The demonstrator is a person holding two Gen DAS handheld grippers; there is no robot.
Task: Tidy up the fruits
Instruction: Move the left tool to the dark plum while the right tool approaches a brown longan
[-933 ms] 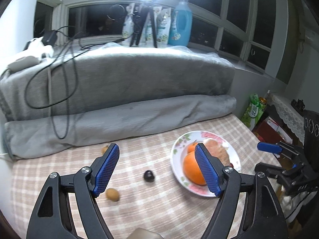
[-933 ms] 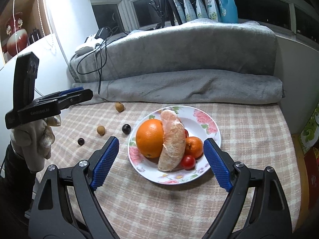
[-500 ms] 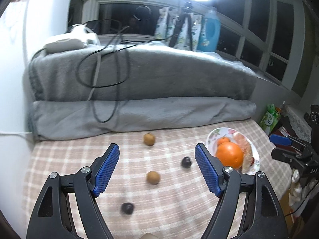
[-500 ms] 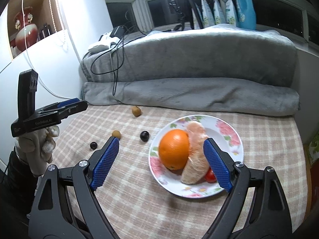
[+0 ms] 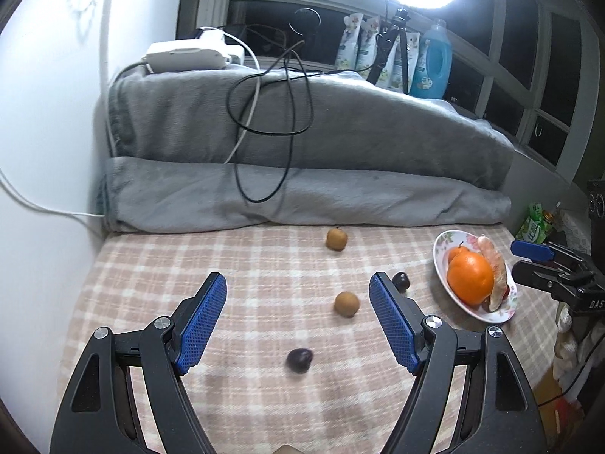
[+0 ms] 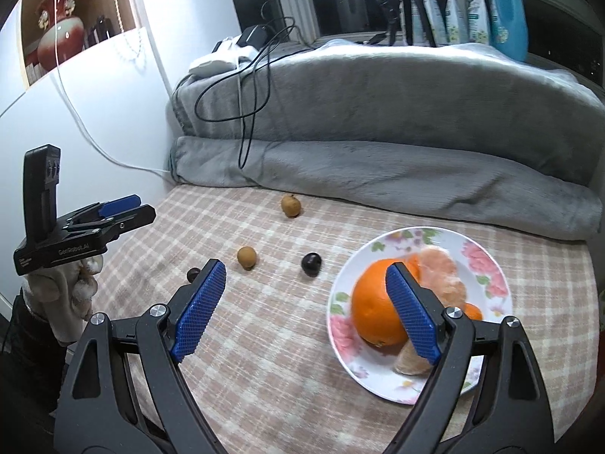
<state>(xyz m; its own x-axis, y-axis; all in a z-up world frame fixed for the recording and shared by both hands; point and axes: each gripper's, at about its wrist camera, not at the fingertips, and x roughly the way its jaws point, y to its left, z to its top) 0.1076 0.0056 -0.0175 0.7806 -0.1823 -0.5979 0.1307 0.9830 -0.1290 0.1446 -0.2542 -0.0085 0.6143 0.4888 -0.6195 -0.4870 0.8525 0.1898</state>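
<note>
Both hand-held grippers were wide open and held nothing, above the checked desk (image 5: pixel 159 265).

The left hand-held gripper (image 5: pixel 298 321) had a dark fruit (image 5: pixel 299 359) between its blue fingers (image 5: pixel 202 321), and a small brown fruit (image 5: pixel 346 304) just ahead. Another dark fruit (image 5: pixel 400 280) peeked out behind its right finger. One more brown fruit (image 5: pixel 336 238) sat farther ahead, near the grey blanket (image 5: pixel 340 136). The flowered plate (image 6: pixel 487 265) with the big orange (image 6: pixel 372 310) lay to its right, partly behind a finger of the right hand-held gripper (image 6: pixel 306 310).
</note>
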